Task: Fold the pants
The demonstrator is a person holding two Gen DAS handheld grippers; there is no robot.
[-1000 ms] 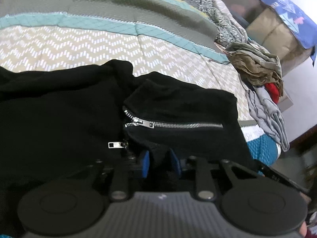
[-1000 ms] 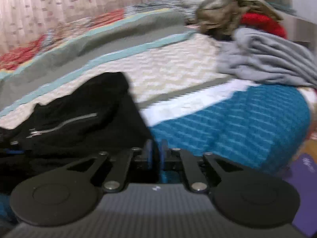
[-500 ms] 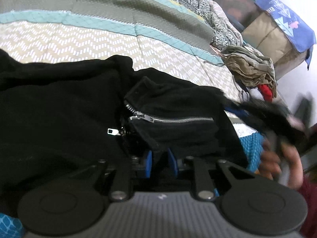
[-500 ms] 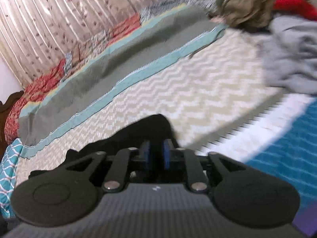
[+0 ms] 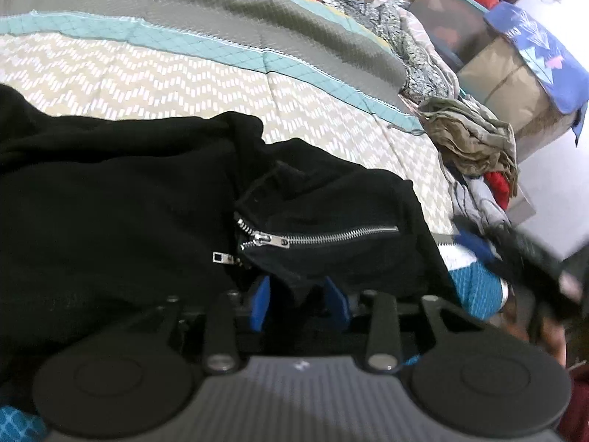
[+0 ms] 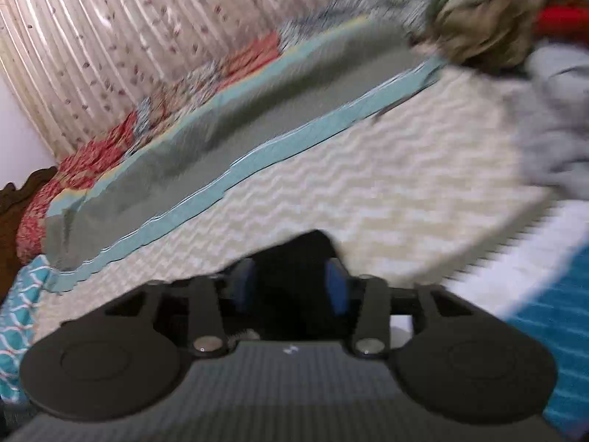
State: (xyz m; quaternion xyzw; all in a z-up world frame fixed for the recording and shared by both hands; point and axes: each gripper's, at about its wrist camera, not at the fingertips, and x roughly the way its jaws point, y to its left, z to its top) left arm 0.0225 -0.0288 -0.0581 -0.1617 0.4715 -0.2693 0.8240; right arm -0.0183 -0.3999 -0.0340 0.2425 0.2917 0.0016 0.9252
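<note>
Black pants [image 5: 110, 199] lie bunched on the bed quilt [image 5: 147, 73], a silver pocket zipper [image 5: 320, 237] facing up. My left gripper [image 5: 298, 304] sits at their near edge. Its jaws are opening, and a fold of black cloth hangs loosely between the blue pads [image 5: 259, 305]. The right gripper [image 6: 291, 287] is opening too, its pads [image 6: 337, 287] wide apart around a hump of the pants [image 6: 294, 254] without pressing it. In the left wrist view that right gripper [image 5: 489, 254] shows as a dark blur at the pants' right end.
An olive garment [image 5: 471, 140] with red and grey clothes [image 6: 559, 110] is heaped at the bed's right side. Beyond it stands a box under a blue cloth [image 5: 515, 73]. A striped curtain [image 6: 110, 37] backs the bed. A hand [image 5: 552, 335] holds the right gripper.
Both pairs of jaws have spread from a tight pinch on the black cloth. The right gripper has swung from the blue part of the quilt to the pants' end and risen.
</note>
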